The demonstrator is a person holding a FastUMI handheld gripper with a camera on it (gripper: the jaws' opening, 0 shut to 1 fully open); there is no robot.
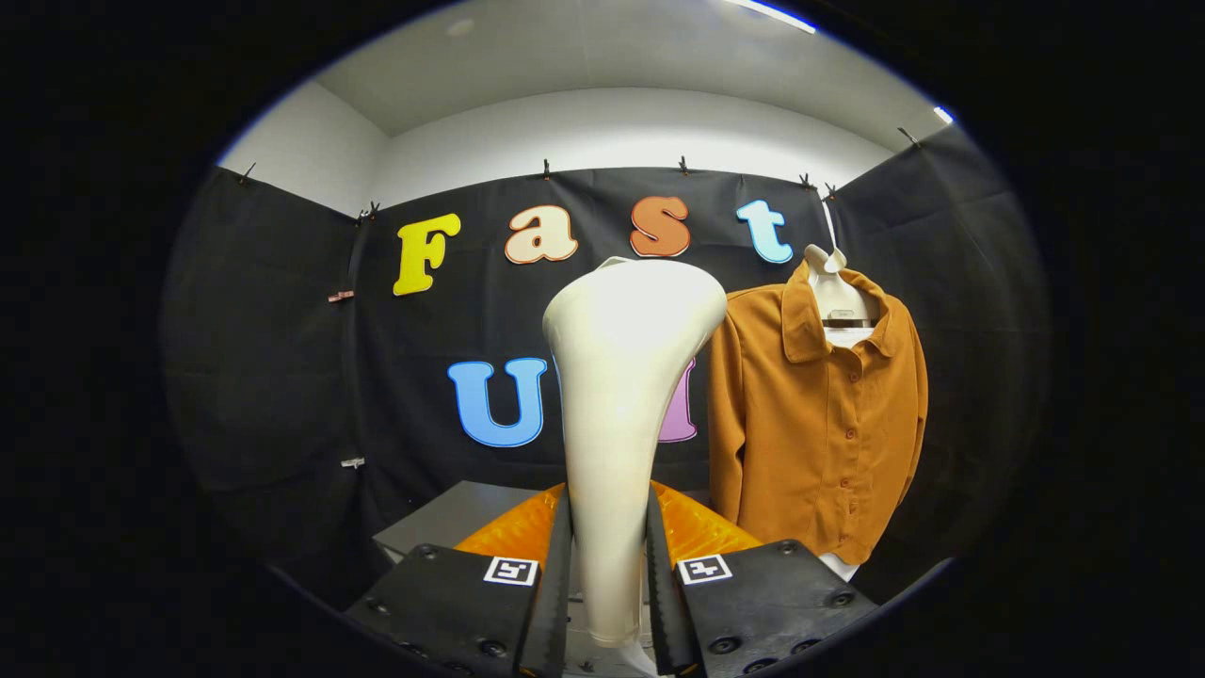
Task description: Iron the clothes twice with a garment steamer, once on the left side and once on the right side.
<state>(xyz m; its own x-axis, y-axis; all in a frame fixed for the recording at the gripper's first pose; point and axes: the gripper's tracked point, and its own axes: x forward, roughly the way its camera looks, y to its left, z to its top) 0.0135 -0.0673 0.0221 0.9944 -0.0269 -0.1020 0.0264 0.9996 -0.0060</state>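
Pinched between my fingers (pixel 607 584), the garment steamer (pixel 626 414) stands upright by its narrow handle, head raised and apart from the fabric. I judge neither pass begun. Beyond and to the right hangs the brown shirt (pixel 814 424), buttoned on its hanger. An orange base (pixel 697 532) sits below on the counter (pixel 442 518); nothing blocks the way.

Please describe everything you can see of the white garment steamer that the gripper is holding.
The garment steamer is glossy white, apparently smooth plastic. It stands upright between the fingers of the gripper, which press on both sides of its narrow handle. From there it widens upward into a broad, rounded head. Its back faces the camera, so the steam plate is hidden. It is beside the brown shirt in the view, not touching it. An orange base lies behind its lower part.
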